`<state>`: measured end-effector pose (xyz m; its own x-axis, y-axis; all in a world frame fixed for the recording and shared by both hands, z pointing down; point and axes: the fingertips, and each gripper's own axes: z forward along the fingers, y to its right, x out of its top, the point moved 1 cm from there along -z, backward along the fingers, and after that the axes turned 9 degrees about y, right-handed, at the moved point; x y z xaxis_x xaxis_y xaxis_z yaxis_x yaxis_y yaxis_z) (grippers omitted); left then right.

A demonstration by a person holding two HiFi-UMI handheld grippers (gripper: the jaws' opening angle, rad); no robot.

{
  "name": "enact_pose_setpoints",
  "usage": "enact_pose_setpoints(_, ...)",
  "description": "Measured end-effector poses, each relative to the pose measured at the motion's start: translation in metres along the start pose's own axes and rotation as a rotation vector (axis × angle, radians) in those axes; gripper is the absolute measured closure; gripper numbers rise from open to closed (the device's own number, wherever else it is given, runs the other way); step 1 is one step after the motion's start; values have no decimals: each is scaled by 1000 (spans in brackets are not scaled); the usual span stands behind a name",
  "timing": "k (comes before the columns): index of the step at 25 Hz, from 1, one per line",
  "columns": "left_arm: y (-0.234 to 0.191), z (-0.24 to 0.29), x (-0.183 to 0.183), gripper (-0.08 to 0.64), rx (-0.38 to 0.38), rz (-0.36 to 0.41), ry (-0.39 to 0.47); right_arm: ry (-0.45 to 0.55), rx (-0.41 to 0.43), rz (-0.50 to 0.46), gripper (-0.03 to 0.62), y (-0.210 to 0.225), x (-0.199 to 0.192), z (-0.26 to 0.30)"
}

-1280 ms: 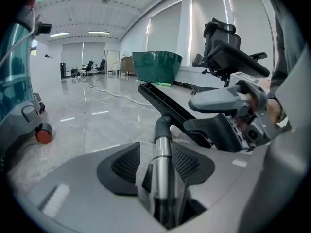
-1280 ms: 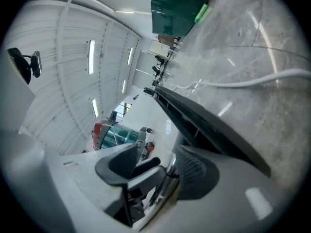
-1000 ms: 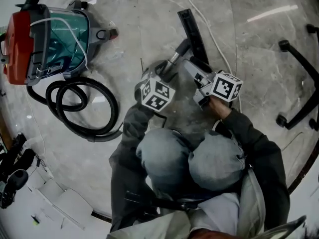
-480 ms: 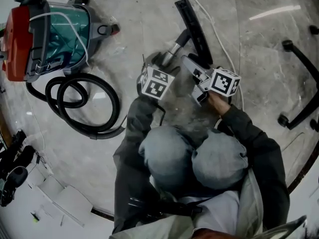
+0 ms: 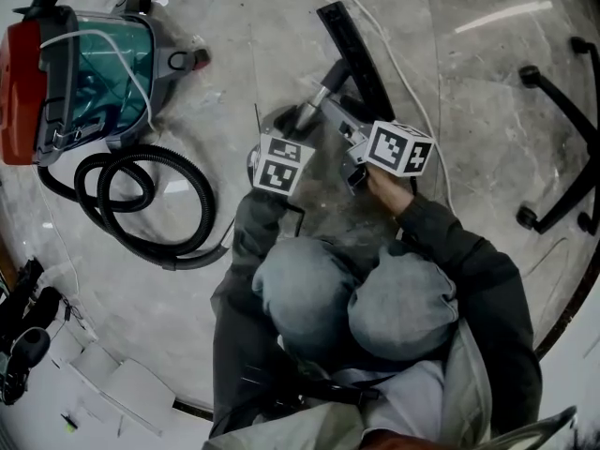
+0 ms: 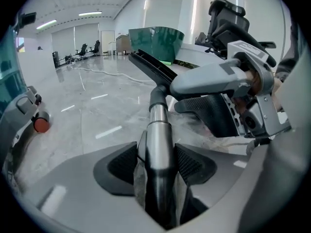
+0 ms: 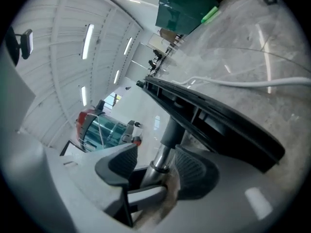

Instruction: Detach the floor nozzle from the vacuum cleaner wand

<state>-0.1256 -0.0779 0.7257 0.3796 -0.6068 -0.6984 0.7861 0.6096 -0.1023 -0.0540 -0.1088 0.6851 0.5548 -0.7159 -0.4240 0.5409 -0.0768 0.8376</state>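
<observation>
In the head view the left gripper (image 5: 298,120) hides part of the wand (image 5: 322,92), and the edge crops the chair base (image 5: 562,111).

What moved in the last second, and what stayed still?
The left gripper rolled a little, and its jaws have just been closing on the wand, which sits between them. The right gripper crept a bit closer, its jaws apart round the wand next to the nozzle. The nozzle is still on the wand, and the cleaner stayed put.
</observation>
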Motion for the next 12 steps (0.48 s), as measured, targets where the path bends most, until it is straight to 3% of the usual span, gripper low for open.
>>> enact_pose_setpoints(3,10,-9,10,308,15,33,40,43,-86,12,347,3,4,4)
enact_pose_setpoints(6,20,-26,25,308,-7,45,85,201,-69,35,347,-2,36,9)
enact_pose_setpoints(9,36,-45,39,308,-43,54,121,327,42,21,347,-16,69,16)
enact_pose_setpoints(12,46,-56,49,307,-59,69,165,322,205,-29,367,-40,78,14)
